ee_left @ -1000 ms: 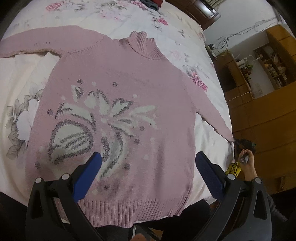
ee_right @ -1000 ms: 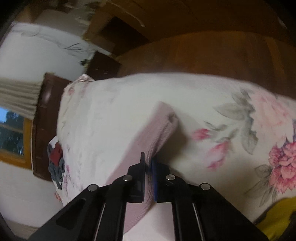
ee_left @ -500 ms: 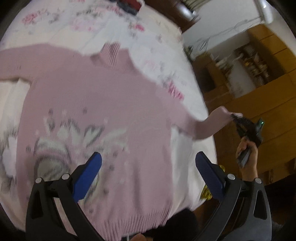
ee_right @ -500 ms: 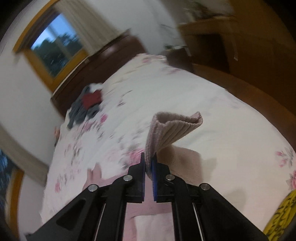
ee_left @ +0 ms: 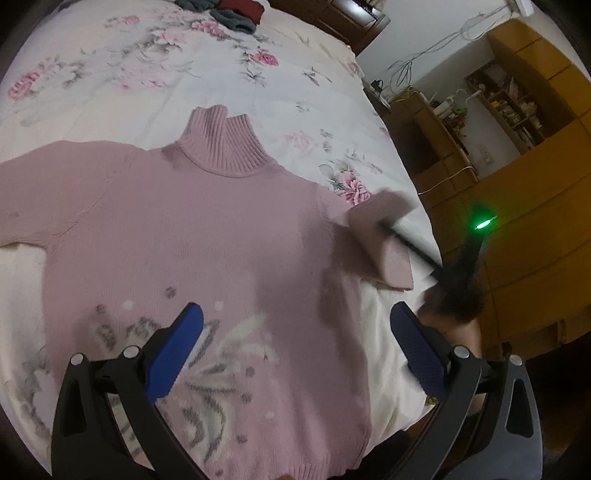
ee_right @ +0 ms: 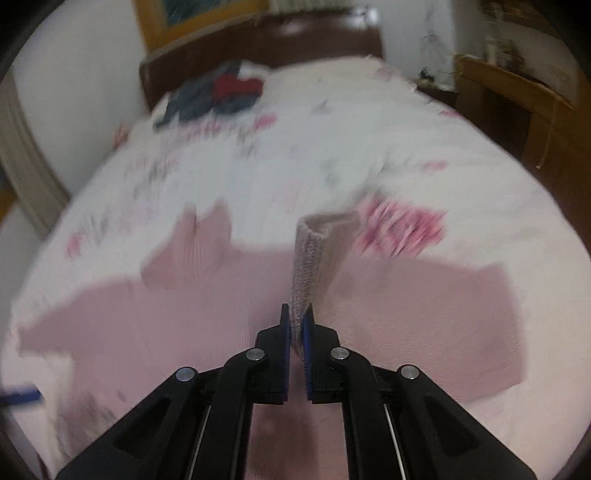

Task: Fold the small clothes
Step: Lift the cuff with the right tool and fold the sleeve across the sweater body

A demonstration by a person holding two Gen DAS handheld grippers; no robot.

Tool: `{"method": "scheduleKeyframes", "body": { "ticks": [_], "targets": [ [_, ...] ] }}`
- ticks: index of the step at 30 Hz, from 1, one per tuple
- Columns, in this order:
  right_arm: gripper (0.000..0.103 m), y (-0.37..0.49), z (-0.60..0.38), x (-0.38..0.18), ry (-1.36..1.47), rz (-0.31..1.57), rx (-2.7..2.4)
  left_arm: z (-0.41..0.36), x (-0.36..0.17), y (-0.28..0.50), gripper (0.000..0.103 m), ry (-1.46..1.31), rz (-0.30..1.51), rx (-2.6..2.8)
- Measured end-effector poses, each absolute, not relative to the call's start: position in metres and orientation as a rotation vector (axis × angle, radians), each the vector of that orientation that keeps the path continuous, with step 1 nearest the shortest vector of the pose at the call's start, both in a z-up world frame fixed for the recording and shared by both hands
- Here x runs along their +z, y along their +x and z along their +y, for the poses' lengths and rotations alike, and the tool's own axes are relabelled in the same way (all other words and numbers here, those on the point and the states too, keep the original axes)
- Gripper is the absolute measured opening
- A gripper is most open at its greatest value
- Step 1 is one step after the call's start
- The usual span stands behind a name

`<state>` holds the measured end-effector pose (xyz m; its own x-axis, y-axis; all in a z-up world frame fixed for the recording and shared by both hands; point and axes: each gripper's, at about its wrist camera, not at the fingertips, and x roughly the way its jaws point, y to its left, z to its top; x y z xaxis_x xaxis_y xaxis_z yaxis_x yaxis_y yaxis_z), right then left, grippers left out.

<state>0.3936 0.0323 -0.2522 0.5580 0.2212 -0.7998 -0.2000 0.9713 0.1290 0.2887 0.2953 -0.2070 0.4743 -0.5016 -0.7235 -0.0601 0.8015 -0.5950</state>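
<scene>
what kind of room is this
Most likely a home bedroom: a pink sweater lies on a bed with a floral cover, a dark headboard stands at its far end, and wooden cabinets line the side.

Left view: sits behind the open left gripper (ee_left: 295, 349), above the bed (ee_left: 110, 74) near its foot, looking down and toward the headboard end; takes in most of the sweater (ee_left: 184, 229).
Right view: sits behind the right gripper (ee_right: 296, 325), lower and closer to the fabric, looking along the bed toward the headboard (ee_right: 325, 40) and window (ee_right: 199, 14); heavily blurred.
Shared: both show the sweater, its collar (ee_left: 225, 144), the raised cuff (ee_right: 321, 251), the floral sheet and the dark clothes pile (ee_right: 218, 92).
Cross-sight: the left view catches the right gripper at its right side.
</scene>
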Motion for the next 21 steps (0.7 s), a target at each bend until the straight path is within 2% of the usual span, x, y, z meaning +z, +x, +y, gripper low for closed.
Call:
{"method": "scheduleKeyframes", "body": {
  "ticks": [2, 4, 7, 13, 17, 18, 21],
  "targets": [
    [0.006, 0.386, 0.046, -0.280, -0.046, 0.983, 0.266, 0.293, -0.217, 0.302, 0.100, -0.645, 1.066, -0.324],
    [0.022, 0.377, 0.055, -0.301, -0.097, 1.025, 0.307, 0.289, -0.232, 0.317, 0.100, -0.716, 1.082, -0.370],
    [0.036, 0.355, 0.048, -0.302, -0.094, 0.996, 0.348, 0.279, -0.260, 0.343, 0.100, -0.852, 1.114, -0.441],
    [0.039, 0.290, -0.011, -0.285, 0.034, 0.960, 0.350, 0.234, -0.310, 0.391, 0.100, -0.965, 1.171, -0.500],
    [0.042, 0.243, -0.040, -0.284, 0.112, 0.969, 0.350, 0.207, -0.344, 0.415, 0.100, -0.954, 1.288, -0.381],
    [0.046, 0.231, -0.048, -0.286, 0.148, 0.971, 0.343, 0.202, -0.349, 0.417, 0.100, -0.936, 1.323, -0.340],
    [0.046, 0.209, -0.060, -0.293, 0.221, 0.965, 0.329, 0.193, -0.348, 0.422, 0.100, -0.897, 1.341, -0.298]
  ]
}}
